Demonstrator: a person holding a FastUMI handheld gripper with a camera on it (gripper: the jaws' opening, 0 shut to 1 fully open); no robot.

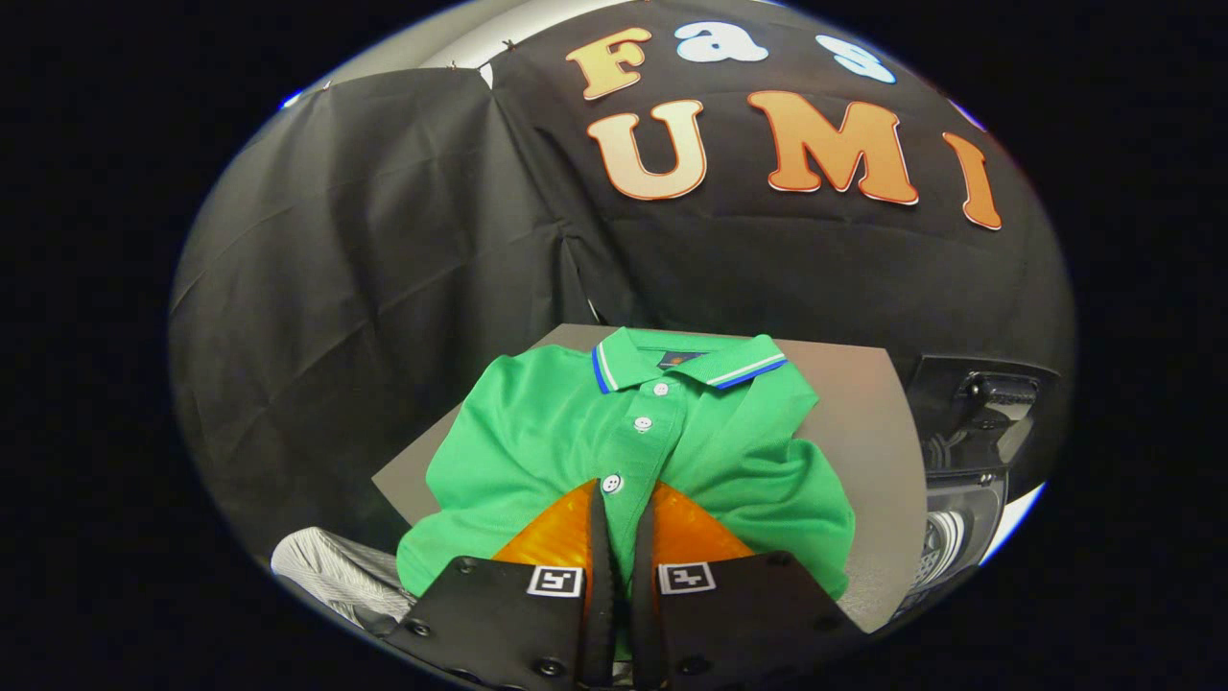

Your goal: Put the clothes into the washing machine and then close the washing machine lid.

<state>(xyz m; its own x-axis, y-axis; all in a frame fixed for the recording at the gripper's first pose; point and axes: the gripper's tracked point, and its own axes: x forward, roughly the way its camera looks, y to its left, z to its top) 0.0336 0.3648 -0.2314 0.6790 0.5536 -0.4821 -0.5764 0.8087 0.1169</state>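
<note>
Both of my gripper [624, 489] fingers stood nearly closed, pinching a fold of the green polo shirt [633, 451] at its button placket. That shirt lay folded on a grey table [863, 422]. Right of it sat the washing machine [969, 451].

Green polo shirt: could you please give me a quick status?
Fingers nearly closed, pinching shirt placket. Green polo shirt folded on grey board. Washing machine beside it.
</note>
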